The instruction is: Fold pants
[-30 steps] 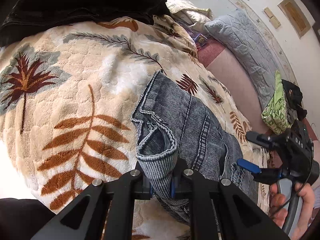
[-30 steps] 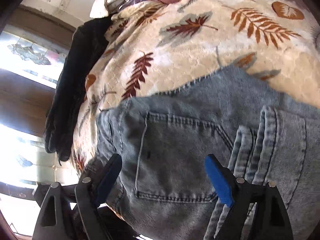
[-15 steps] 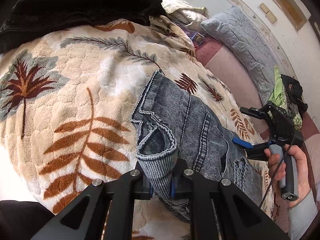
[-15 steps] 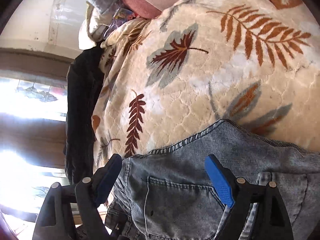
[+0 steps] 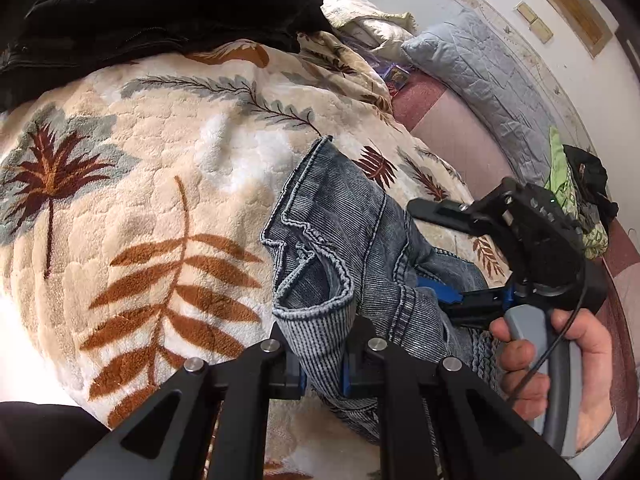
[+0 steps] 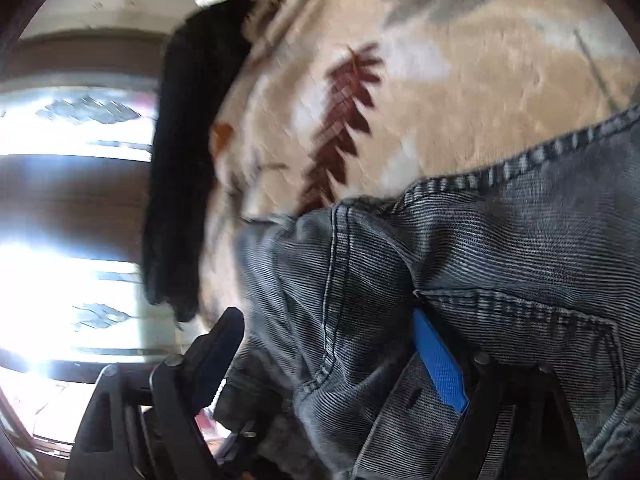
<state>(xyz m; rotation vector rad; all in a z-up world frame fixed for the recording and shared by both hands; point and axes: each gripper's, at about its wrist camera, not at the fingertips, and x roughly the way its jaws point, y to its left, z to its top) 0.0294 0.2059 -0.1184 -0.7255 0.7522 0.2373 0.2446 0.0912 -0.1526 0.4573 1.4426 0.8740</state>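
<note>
Grey-blue corduroy pants (image 5: 360,240) lie bunched on a cream blanket with leaf prints (image 5: 140,184). My left gripper (image 5: 320,364) is shut on a folded edge of the pants near the bottom of its view. My right gripper (image 6: 336,356) is open, its jaws wide apart around a fold of the pants (image 6: 460,264), with one blue pad (image 6: 438,360) against the cloth. The right gripper also shows in the left wrist view (image 5: 432,248), held by a hand, fingers over the pants' right side.
A black garment (image 5: 160,20) lies along the blanket's far edge and shows in the right wrist view (image 6: 188,168) too. A grey quilted pillow (image 5: 492,80), a green cloth (image 5: 564,184) and other clutter lie on the pink sheet beyond.
My right gripper has moved in toward the pants and down onto them, still open. My left gripper has kept its hold and barely moved.
</note>
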